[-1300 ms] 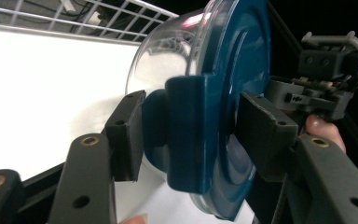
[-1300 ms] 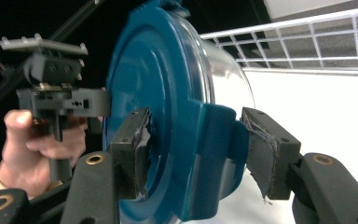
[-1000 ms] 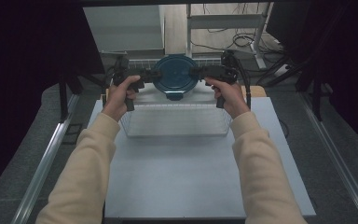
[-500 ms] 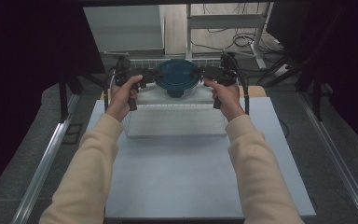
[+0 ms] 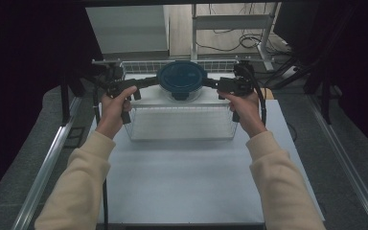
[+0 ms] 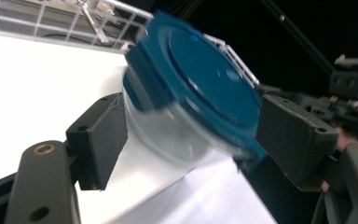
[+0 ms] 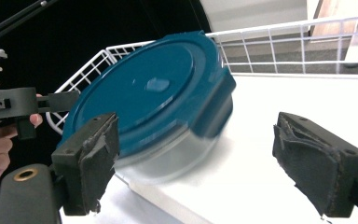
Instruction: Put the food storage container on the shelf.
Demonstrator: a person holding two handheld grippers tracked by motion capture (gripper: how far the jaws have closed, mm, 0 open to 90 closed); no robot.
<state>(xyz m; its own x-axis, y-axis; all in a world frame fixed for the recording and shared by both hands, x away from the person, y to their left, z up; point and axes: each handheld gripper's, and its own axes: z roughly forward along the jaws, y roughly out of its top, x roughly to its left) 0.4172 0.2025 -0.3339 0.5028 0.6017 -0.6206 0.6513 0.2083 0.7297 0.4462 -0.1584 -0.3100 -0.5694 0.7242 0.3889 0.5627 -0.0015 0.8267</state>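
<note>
A round clear container with a dark blue lid [image 5: 182, 76] is at the back of a white wire basket [image 5: 182, 129], over a white surface. My left gripper [image 5: 156, 82] reaches in from its left and my right gripper [image 5: 209, 82] from its right. In the left gripper view the container [image 6: 200, 88] is blurred and spans the gap of the open left gripper [image 6: 198, 137]. In the right gripper view the container [image 7: 149, 98] overlaps one pad of the open right gripper [image 7: 205, 158] and stands well apart from the other. I cannot tell whether it rests on the surface.
The basket stands at the far end of a pale table [image 5: 182, 187]. Metal rails [image 5: 48, 163] run along both sides. Behind the basket are a frame leg [image 5: 194, 28] and cables on the floor. A person's cream sleeves [image 5: 76, 187] come in from below.
Hands and container have barely shifted over the back of the basket. Both grippers stay at the container's sides.
</note>
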